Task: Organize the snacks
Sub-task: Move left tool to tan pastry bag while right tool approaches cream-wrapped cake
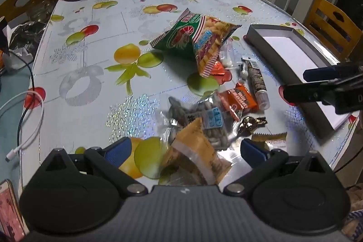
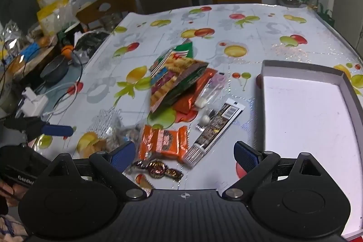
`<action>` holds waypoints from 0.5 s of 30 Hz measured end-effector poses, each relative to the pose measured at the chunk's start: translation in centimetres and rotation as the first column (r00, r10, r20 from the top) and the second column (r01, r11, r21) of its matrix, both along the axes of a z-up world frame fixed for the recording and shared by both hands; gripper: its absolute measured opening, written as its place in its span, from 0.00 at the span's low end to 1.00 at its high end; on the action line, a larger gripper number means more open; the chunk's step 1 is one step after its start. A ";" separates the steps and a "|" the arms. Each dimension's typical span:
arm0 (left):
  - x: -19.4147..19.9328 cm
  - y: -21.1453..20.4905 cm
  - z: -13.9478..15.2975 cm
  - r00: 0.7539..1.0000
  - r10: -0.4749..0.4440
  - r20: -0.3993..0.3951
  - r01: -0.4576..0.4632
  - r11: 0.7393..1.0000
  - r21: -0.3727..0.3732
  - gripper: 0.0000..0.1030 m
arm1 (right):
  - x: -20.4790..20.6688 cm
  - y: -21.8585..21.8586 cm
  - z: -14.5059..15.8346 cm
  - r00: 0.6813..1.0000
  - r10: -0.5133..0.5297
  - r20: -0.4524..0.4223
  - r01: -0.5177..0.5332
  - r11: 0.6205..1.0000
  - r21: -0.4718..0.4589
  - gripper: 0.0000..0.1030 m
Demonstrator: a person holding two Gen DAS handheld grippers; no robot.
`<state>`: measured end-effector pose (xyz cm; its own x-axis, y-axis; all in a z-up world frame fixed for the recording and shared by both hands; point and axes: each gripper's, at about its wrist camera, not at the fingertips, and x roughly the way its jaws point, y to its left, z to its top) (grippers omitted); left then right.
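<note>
White cable [image 1: 34,110] lies at the table's left edge; bare cloth [image 1: 95,42] beyond. Left gripper [image 1: 185,149], fingers spread, hangs over the snacks [image 1: 204,106] mid-table. Right gripper [image 2: 183,151], spread, empty. Grey tray [image 2: 306,110] hugs the right edge.

Left gripper [image 1: 185,150] angled down over table [image 1: 95,110], fingers [image 1: 119,149] spread wide, nothing gripped. Between them, tan snack pack [image 1: 195,151] partly overlapping clear bag of seeds [image 1: 204,121]. Beyond: orange wrapper [image 1: 238,100], gold candy [image 1: 248,125], big green chip bag [image 1: 197,37]. Grey tray [image 1: 285,47] at right, right gripper [image 1: 295,83] just over it.
</note>
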<state>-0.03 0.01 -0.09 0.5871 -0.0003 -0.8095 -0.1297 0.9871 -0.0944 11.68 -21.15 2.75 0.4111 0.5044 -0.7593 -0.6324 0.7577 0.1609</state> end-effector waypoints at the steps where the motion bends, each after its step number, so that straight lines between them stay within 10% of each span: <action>1: 0.0 0.0 -0.1 1.000 -0.001 -0.003 0.001 1.000 0.000 1.00 | -0.1 0.0 0.0 1.000 0.002 0.000 -0.002 1.000 -0.001 0.92; 15: -0.4 -0.1 -0.5 1.000 0.006 -0.012 -0.006 1.000 -0.014 1.00 | -1.6 -0.4 -0.5 1.000 -0.010 -0.006 0.010 1.000 -0.024 0.92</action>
<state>-0.41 -0.12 -0.57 0.5776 -0.0077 -0.8163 -0.1369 0.9849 -0.1062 10.11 -21.51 2.28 0.4118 0.4821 -0.7733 -0.6239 0.7677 0.1464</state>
